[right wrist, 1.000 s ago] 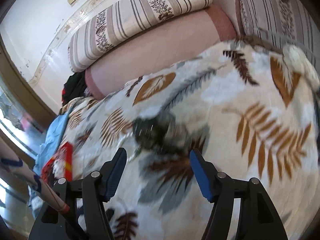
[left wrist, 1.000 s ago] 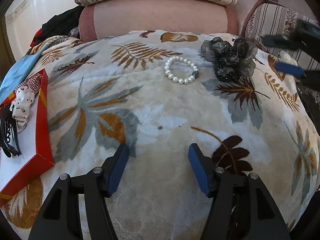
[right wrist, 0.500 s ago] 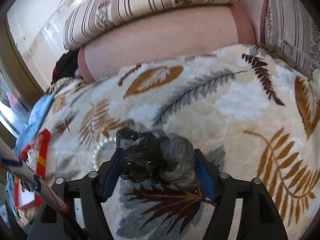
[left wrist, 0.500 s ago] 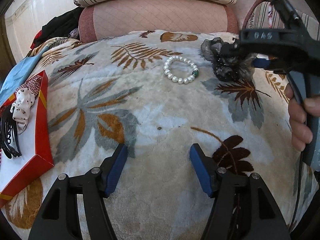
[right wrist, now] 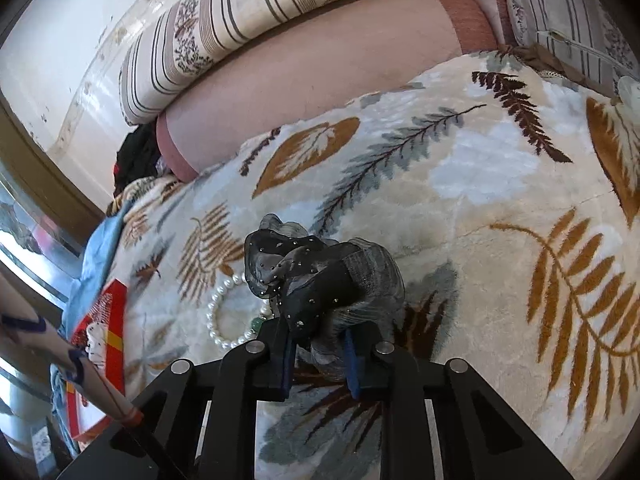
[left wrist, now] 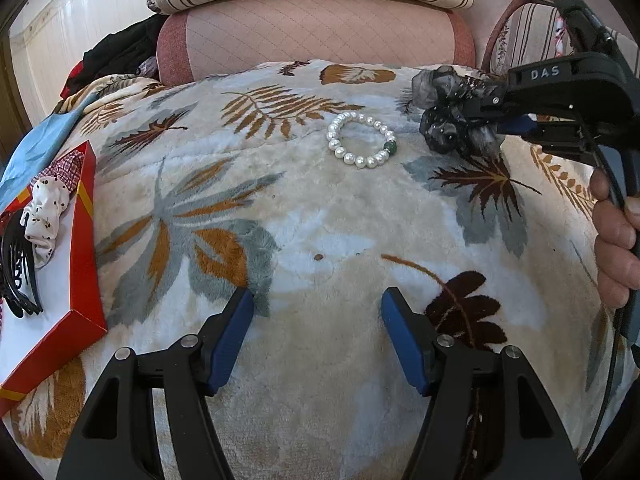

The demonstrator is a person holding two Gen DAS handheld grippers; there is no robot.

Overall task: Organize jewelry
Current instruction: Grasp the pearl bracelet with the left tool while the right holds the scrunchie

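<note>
While my right gripper pinches the black scrunchie mid-frame, left gripper hangs spread, empty.
Pearl bracelet upper centre unsorted; red box lower left part-filled.

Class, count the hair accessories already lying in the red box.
2: a white spotted scrunchie and a black hair clip below it, both in the red box. Others may be hidden past the frame's edge.

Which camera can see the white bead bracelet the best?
The left wrist view. There the whole pearl bracelet lies in plain sight on the leaf blanket, green bead included. In the right wrist view, the black hair flower and the right gripper holding it hide part of the bracelet.
</note>
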